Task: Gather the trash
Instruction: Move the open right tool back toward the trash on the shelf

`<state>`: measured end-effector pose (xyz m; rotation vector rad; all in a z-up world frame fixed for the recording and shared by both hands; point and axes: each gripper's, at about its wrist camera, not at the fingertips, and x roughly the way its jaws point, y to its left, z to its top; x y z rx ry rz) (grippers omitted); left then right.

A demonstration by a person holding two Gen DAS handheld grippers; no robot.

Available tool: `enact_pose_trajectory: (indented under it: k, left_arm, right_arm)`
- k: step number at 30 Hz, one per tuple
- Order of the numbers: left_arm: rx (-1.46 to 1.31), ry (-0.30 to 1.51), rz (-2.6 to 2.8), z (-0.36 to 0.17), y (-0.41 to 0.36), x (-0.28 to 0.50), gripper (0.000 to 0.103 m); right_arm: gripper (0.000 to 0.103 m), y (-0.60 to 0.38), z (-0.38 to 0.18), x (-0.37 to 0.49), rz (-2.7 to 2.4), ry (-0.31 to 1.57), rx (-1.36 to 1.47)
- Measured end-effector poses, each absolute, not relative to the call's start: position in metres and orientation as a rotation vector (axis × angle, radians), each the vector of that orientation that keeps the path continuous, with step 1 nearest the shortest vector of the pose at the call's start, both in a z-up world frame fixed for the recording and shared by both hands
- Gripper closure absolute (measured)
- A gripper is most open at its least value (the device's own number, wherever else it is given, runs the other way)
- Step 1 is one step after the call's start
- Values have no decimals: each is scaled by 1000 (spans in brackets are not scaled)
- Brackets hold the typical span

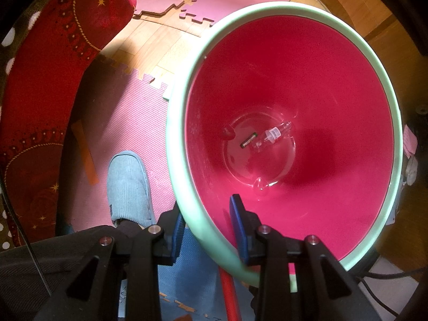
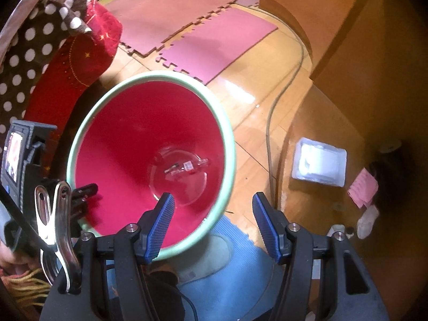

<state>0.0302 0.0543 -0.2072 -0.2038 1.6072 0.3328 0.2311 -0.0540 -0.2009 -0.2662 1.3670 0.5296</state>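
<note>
A: Where's the bin?
B: The round bin, glossy crimson inside with a mint rim, is clamped at its near rim by the left tongs.
A: And the right tongs?
B: Spread wide, holding nothing; ribbed blue pads. Clear plastic scraps lie at the bottom.

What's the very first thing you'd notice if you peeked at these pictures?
The big bucket, bright pink-red inside with a mint-green rim, fills the left wrist view and sits left of centre in the right wrist view. The left gripper clamps its near rim, and small clear plastic bits lie at its bottom. The right gripper is open above the bucket's edge, and a white plastic tray lies on the wooden floor to the right.
</note>
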Motion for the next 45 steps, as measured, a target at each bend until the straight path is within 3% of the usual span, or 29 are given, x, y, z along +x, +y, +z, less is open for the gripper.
enact_pose_trajectory:
  k: [45]
  left_arm:
    - [-197, 1605, 338, -208, 54, 29, 69]
  right_arm:
    - [41, -153, -254, 216, 272, 1492, -120]
